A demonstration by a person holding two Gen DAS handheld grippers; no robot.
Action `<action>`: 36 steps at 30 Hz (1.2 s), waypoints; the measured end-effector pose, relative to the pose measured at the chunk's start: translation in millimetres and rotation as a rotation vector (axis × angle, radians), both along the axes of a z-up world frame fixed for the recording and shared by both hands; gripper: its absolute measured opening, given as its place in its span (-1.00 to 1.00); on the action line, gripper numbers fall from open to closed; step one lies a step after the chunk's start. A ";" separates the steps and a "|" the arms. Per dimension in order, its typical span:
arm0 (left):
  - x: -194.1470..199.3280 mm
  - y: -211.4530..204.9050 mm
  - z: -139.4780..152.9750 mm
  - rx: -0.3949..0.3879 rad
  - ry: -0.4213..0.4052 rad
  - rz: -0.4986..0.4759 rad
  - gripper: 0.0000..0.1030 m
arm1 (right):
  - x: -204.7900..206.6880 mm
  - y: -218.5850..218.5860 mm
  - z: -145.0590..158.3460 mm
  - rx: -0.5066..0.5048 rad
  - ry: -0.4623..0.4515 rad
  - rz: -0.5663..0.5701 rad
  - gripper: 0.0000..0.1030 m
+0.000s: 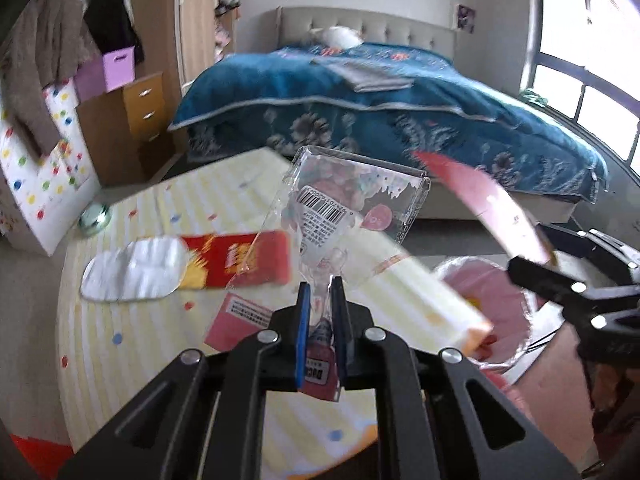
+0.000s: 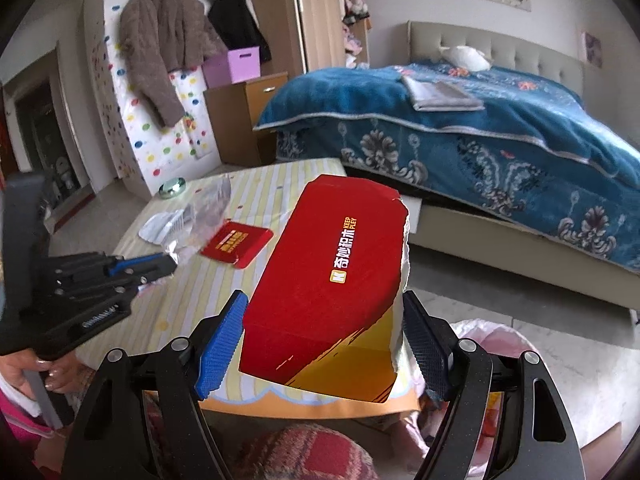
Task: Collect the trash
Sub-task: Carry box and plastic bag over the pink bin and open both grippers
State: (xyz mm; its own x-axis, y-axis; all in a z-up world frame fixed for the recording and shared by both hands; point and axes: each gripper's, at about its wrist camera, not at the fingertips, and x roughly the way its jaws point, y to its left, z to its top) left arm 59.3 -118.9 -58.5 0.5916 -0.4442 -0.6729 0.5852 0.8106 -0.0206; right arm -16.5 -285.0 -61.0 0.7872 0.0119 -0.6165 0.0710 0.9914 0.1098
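Left hand-held gripper (image 1: 320, 300): jaws drawn narrow and clamped on the lower edge of a clear plastic wrapper (image 1: 352, 208) bearing a barcode label. The wrapper stands up from the pads above the worktop (image 1: 132, 352). Judged very light, thin and slick; it crumples rather than resists, so a hold near a folded or doubled edge is the safer one, and a loose pinch could let it slide out.

Right hand-held gripper (image 2: 322, 344): jaws spread wide and bearing on both sides of a red cardboard box (image 2: 332, 280), held lifted over the near edge of the worktop. One end of the box looks torn open. Judged light, probably empty, stiff along its folds but liable to cave in across the broad faces; gripping across the narrow sides, as here, suits it.

Further out on the striped worktop lie a silver foil pouch (image 1: 132, 270), a flat red packet (image 1: 240, 260) and a pink card (image 1: 240, 320), all uncollected. A pink bag (image 1: 492, 304) sits beside the worktop, apparently the receptacle. A bed (image 2: 480, 120) stands beyond.
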 end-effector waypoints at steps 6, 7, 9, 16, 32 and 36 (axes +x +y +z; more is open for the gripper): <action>-23.1 -48.8 5.6 -0.014 -0.023 -0.093 -0.82 | -26.6 -22.1 3.5 -0.027 0.004 -0.088 0.48; -27.1 -59.5 4.1 -0.013 -0.023 -0.112 -0.82 | -30.3 -28.2 3.0 -0.029 0.008 -0.108 0.48; -33.6 -76.2 0.5 -0.015 -0.016 -0.142 -0.81 | -39.2 -39.6 1.5 -0.036 0.018 -0.148 0.48; -54.1 -140.3 -15.1 0.000 0.002 -0.252 -0.80 | -76.3 -87.3 -11.4 -0.043 0.062 -0.278 0.49; -41.4 -227.6 -44.1 0.029 0.115 -0.360 -0.64 | -86.8 -173.4 -55.1 0.026 0.118 -0.373 0.49; -35.4 -237.0 -50.6 0.033 0.141 -0.361 -0.40 | -73.7 -179.6 -63.8 0.041 0.147 -0.365 0.53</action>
